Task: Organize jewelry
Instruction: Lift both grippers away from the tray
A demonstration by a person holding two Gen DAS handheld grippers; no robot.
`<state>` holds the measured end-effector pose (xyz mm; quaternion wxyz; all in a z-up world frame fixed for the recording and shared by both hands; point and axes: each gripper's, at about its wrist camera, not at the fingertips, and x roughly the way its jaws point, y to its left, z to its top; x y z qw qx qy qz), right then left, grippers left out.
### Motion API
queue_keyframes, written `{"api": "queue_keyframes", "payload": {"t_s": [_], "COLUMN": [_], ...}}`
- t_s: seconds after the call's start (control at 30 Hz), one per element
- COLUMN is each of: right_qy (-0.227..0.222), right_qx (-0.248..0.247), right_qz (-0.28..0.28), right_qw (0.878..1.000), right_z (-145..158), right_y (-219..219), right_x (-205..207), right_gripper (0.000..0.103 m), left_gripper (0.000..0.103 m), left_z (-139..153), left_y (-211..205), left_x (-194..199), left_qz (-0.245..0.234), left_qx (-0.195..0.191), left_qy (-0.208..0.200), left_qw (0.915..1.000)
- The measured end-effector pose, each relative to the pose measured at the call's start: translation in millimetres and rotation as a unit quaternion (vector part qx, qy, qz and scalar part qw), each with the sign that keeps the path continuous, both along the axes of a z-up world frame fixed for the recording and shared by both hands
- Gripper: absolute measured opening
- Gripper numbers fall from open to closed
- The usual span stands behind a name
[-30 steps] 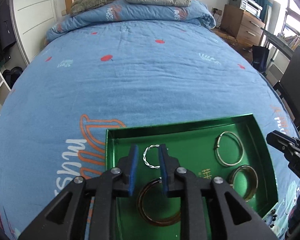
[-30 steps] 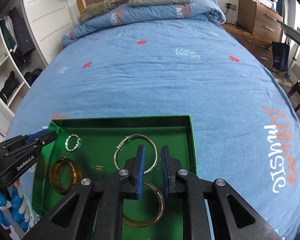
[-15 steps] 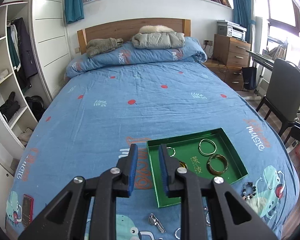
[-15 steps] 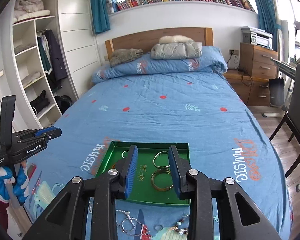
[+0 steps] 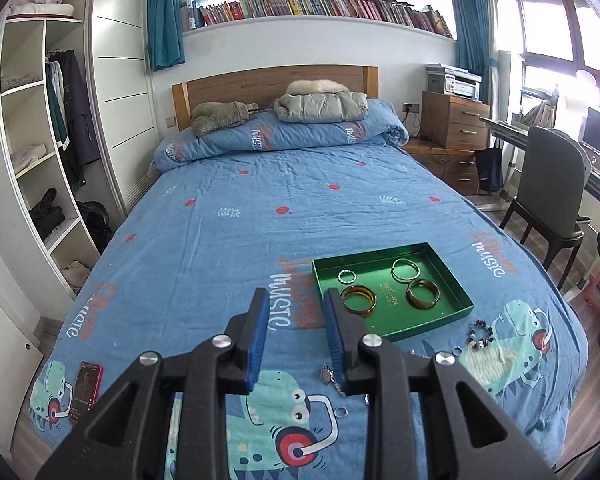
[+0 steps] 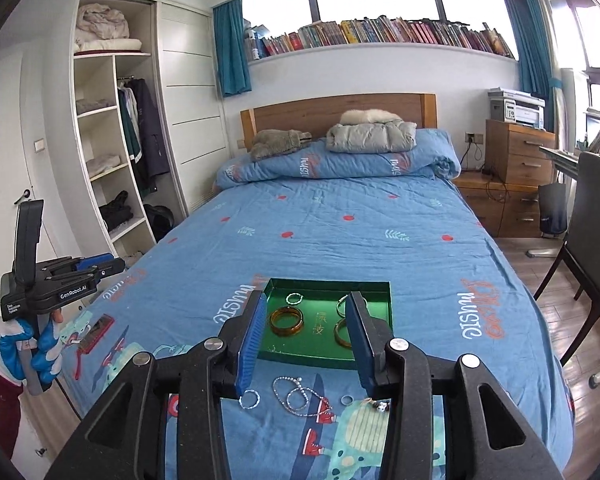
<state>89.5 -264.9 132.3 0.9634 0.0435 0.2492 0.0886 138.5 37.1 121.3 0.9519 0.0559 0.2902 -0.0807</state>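
Both tools hang empty above the bed, the left tool (image 5: 294, 334) part-open, the right tool (image 6: 306, 344) wide, four bangles in the green tray (image 6: 384, 316), and that loose bead chain (image 6: 296, 394) could snag or slip on soft quilt.
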Motion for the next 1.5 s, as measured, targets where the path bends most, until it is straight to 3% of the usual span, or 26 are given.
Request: {"api": "queue_keyframes", "payload": {"t_s": [0.23,0.53,1.03,1.5], "right_qy": [0.003,0.023,0.039,0.098], "right_qx": [0.011,0.036,0.05,0.062], "right_qz": [0.001,0.001,0.038,0.085], "right_qw": [1.0,0.999,0.997,0.99], "right_z": [-18,-51,-120,-192], "right_y": [-1,-10,-13,0], "right_x": [-32,-42,-29,-6], "right_gripper": [0.041,0.041,0.046,0.046], "left_gripper": [0.027,0.027,0.027,0.027], "left_z": [-19,-57,-135,-208], "left_y": [12,21,13,-5], "left_x": [-38,-42,-41,-29], "left_qz": [-0.004,-0.006,-0.027,-0.06], "left_qx": [0.006,-0.005,-0.016,-0.005], "left_qy": [-0.004,0.016,0.038,0.095], "left_qw": [1.0,0.9998,0.9988,0.9937]}}
